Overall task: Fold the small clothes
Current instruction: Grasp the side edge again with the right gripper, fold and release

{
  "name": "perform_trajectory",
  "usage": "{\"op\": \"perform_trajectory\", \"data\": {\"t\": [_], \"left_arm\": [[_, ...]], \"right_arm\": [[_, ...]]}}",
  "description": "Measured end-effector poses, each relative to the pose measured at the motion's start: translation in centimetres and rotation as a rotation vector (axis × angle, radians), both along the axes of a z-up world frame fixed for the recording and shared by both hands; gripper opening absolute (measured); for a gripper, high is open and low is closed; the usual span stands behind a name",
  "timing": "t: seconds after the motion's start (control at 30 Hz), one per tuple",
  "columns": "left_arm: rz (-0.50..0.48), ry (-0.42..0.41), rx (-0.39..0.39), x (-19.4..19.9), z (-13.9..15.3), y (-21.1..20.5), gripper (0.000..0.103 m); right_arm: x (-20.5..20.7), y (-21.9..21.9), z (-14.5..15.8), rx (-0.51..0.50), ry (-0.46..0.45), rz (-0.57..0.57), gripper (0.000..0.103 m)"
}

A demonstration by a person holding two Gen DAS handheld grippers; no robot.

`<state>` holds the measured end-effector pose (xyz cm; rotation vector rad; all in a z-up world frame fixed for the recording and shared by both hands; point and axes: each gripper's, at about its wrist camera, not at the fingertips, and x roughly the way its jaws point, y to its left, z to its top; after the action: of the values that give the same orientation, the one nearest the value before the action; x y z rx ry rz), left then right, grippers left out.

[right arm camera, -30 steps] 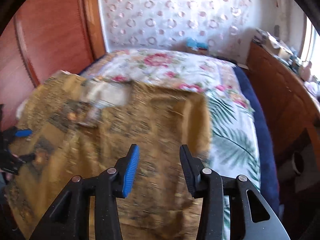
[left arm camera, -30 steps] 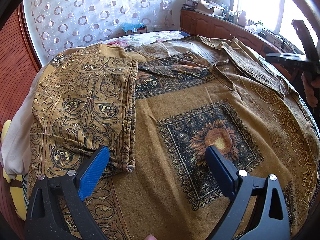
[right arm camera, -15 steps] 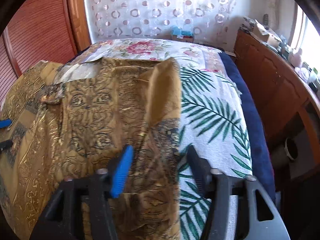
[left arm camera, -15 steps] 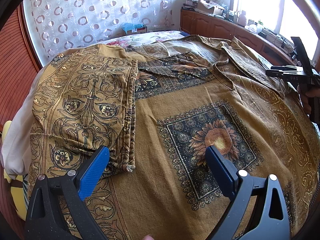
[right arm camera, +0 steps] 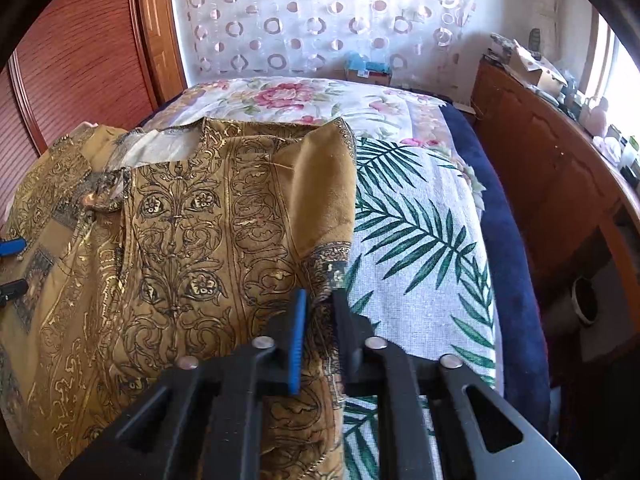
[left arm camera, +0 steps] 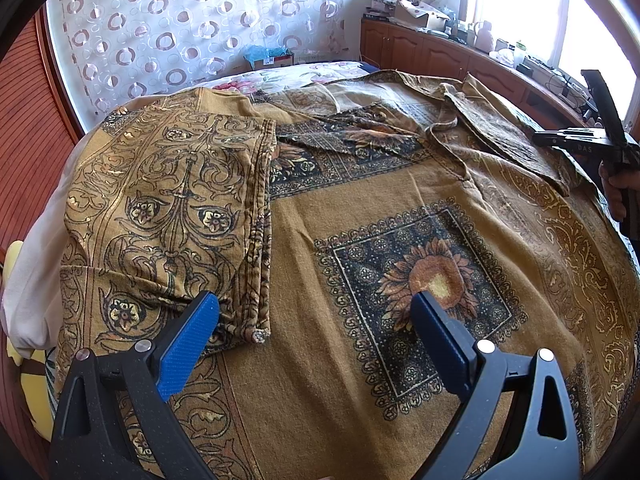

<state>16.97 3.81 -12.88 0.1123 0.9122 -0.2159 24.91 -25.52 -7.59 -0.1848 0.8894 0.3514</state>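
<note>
A mustard-gold garment with black scroll print and a sunflower square lies spread over the bed. Its left sleeve is folded inward onto the body. My left gripper hovers open just above the garment's near part, with nothing between its blue pads. In the right wrist view my right gripper is shut on the edge of the garment's right sleeve, and the cloth bunches between its pads. From the left wrist view the right gripper shows at the far right, held by a hand.
The bed carries a leaf-print sheet and a floral cover, over a dark blue blanket. Wooden cabinets run along the right side. A curtain with ring patterns hangs behind, and a wooden panel stands on the left.
My right gripper came down onto the sleeve's edge, spread wider, then shut on the cloth. The left gripper has not moved.
</note>
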Motion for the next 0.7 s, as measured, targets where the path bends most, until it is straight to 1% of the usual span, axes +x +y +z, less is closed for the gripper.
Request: {"op": "perform_trajectory", "data": {"t": [0.1, 0.13, 0.27, 0.37, 0.43, 0.5, 0.53, 0.57, 0.63, 0.7], "left_arm": [[0.000, 0.000, -0.001, 0.0, 0.0, 0.0, 0.097], [0.000, 0.000, 0.000, 0.0, 0.0, 0.0, 0.097], [0.000, 0.000, 0.000, 0.0, 0.0, 0.0, 0.097], [0.000, 0.000, 0.000, 0.0, 0.0, 0.0, 0.097], [0.000, 0.000, -0.001, 0.0, 0.0, 0.0, 0.097], [0.004, -0.005, 0.006, -0.1, 0.0, 0.0, 0.097], [0.012, -0.012, 0.011, -0.1, 0.1, 0.1, 0.097], [0.022, -0.020, 0.011, -0.1, 0.4, 0.2, 0.097], [0.037, -0.053, 0.000, -0.2, 1.3, 0.6, 0.097], [0.055, -0.083, -0.009, -0.1, 2.5, 1.3, 0.096]], "right_arm": [[0.1, -0.2, 0.2, -0.019, -0.012, 0.000, 0.003], [0.3, -0.4, 0.3, -0.036, -0.024, -0.015, 0.003], [1.0, -1.7, 0.7, -0.054, -0.037, -0.084, 0.002], [1.4, -2.9, 0.9, -0.020, -0.022, -0.124, 0.002], [1.3, -3.1, 1.5, -0.019, -0.042, -0.125, 0.003], [1.3, -3.0, 2.0, -0.007, -0.052, -0.109, 0.022], [1.4, -2.8, 2.3, 0.004, -0.058, -0.100, 0.039], [1.5, -2.5, 2.4, 0.015, -0.063, -0.090, 0.054], [2.1, -1.9, 2.7, 0.039, -0.076, -0.070, 0.063], [3.0, -1.3, 2.4, 0.043, -0.072, -0.059, 0.063]]}}
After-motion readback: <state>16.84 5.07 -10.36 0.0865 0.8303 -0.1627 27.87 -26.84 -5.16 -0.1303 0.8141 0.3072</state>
